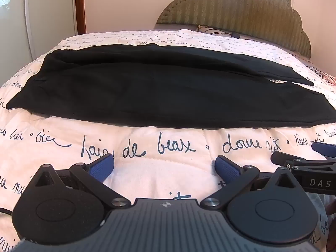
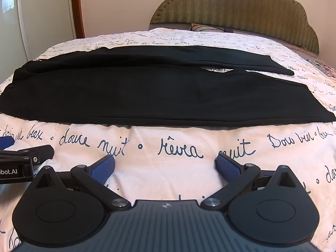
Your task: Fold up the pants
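Black pants (image 1: 168, 88) lie flat across the bed, waist to the left, the two legs running right with a small gap between the hems; they also show in the right wrist view (image 2: 157, 92). My left gripper (image 1: 164, 167) is open and empty, resting over the quilt just in front of the pants' near edge. My right gripper (image 2: 164, 167) is open and empty, beside the left one, also short of the near edge. Each gripper's side shows in the other's view.
The bed has a white quilt (image 1: 168, 147) printed with dark script. A green padded headboard (image 1: 241, 10) stands at the back right. A wooden door frame (image 1: 80, 6) and a white wardrobe (image 2: 12, 21) are at the back left.
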